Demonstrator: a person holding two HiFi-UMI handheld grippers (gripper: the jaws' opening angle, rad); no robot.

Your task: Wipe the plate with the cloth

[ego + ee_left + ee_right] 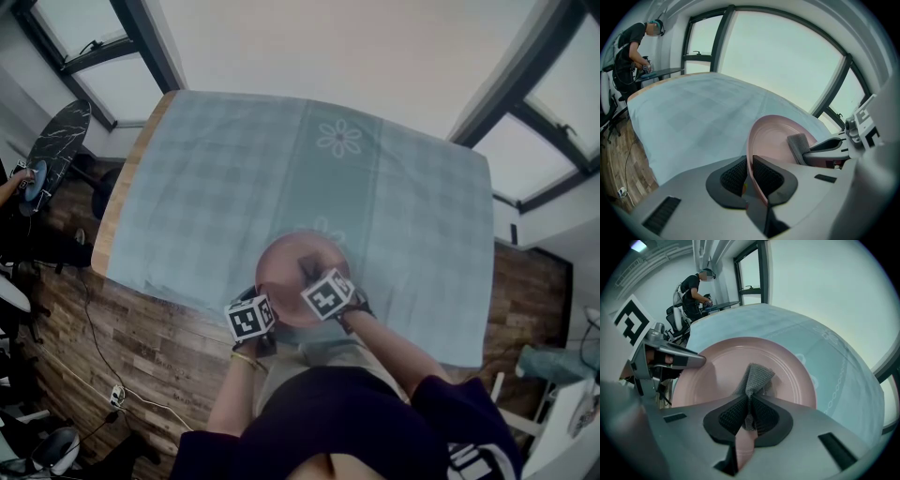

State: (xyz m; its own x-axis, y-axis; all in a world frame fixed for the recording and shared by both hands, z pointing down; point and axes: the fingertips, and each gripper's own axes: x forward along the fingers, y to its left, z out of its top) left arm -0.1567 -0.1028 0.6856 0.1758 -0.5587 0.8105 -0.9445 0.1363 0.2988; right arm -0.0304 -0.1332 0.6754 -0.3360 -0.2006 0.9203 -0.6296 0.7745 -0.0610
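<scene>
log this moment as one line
left gripper: shut on round pink plate rim | right gripper: shut on grey knit cloth, touching plate face

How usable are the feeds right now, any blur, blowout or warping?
Head view: soft and hazy, plate slightly blurred. Left gripper view: fisheye bends the window frames, outside washed out white. Right gripper view: dark vignetted corners, but cloth and plate sharp.

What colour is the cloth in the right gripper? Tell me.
Grey; the cloth shows best in the right gripper view, against the pink plate.
</scene>
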